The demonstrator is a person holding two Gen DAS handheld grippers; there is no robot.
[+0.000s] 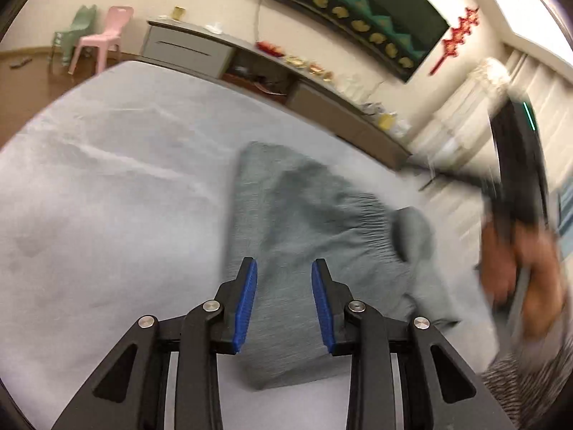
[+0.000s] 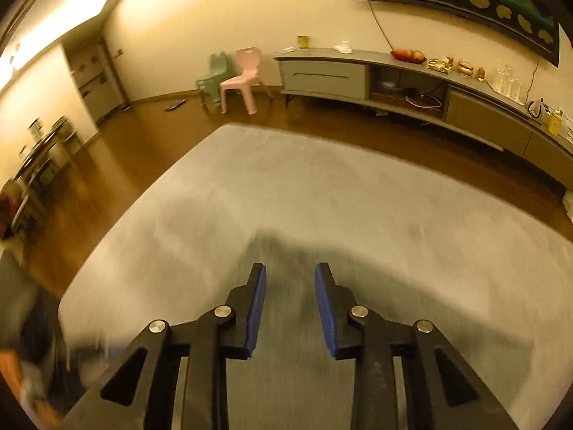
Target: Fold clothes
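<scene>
My left gripper (image 1: 283, 268) is spread wide and empty over the grey garment (image 1: 315, 236), which lies lower centre of the left view on the pale bed cover (image 1: 107, 197), bunched with a ribbed elastic band, so I judge I'm lining up a grab. My right gripper (image 2: 290, 274) is also spread, empty, above soft grey cloth; blur hides detail.

We see home living room: long low sideboard (image 2: 394, 79) along far wall, fruit bowl (image 2: 408, 55) on top, two small plastic chairs (image 2: 240, 79) far left, wood floor (image 2: 143, 143).
</scene>
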